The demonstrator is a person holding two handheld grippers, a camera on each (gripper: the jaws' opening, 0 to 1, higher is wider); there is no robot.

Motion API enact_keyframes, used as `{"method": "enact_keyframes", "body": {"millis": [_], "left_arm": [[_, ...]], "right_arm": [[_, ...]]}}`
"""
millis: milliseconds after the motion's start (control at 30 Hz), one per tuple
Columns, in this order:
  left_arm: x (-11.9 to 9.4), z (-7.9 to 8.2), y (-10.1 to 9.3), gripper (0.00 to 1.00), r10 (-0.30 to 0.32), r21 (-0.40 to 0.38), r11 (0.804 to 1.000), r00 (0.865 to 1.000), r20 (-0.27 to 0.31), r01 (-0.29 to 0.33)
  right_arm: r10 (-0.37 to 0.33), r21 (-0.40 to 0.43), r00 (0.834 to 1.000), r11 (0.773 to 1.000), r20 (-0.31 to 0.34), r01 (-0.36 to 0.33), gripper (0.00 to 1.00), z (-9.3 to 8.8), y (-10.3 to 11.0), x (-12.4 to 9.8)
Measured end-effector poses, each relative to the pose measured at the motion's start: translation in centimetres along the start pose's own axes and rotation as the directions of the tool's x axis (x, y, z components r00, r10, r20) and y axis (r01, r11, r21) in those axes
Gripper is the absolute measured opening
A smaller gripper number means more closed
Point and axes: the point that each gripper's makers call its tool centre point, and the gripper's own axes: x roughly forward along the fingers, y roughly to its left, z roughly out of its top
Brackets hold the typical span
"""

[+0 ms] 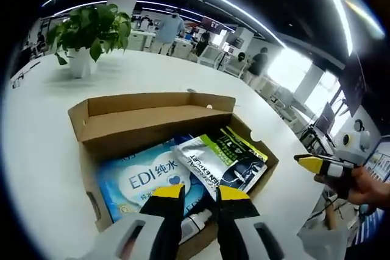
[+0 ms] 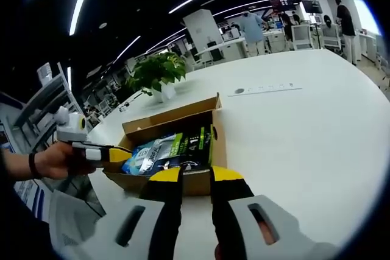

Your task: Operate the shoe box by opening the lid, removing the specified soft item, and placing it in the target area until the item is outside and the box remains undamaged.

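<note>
Left gripper (image 1: pixel 200 192), jaws narrowly parted and holding nothing, at lower centre over the open shoe box (image 1: pixel 152 117); blue wipes pack (image 1: pixel 143 178) inside; right gripper (image 2: pixel 196 176) likewise.

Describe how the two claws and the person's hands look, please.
Each claw has two black jaws with yellow tips on a light grey body: the left claw and the right claw. Seen from the side, the right claw carries a white box. The hand wears a dark wristband.
</note>
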Motion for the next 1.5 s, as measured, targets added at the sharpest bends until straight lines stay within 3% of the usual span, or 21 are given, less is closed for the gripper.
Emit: {"method": "enact_keyframes", "body": {"millis": [567,767,1067,1500], "left_arm": [[2.6,-1.6,-1.0,0.21,-0.041,-0.046,0.998,0.995,-0.091,0.037],[3.3,-1.9,-1.8,0.17,-0.064,-0.053,0.997,0.991,-0.117,0.058],[3.3,-1.8,-1.4,0.06,-0.052,-0.065,0.997,0.993,-0.109,0.045],[2.4,-1.5,-0.3,0.03,-0.042,-0.104,0.994,0.996,-0.083,0.033]], "right_arm": [[-0.015,0.035,1.0,0.999,-0.007,0.016,0.16,-1.1,-0.6,-1.1],[-0.02,0.035,1.0,0.999,-0.012,0.021,0.15,-1.3,-0.9,-1.4],[-0.025,0.035,0.999,0.999,-0.02,0.025,0.15,-1.4,-1.2,-1.4],[0.008,0.017,0.999,1.0,-0.036,-0.007,0.15,-1.2,0.3,0.1]]}}
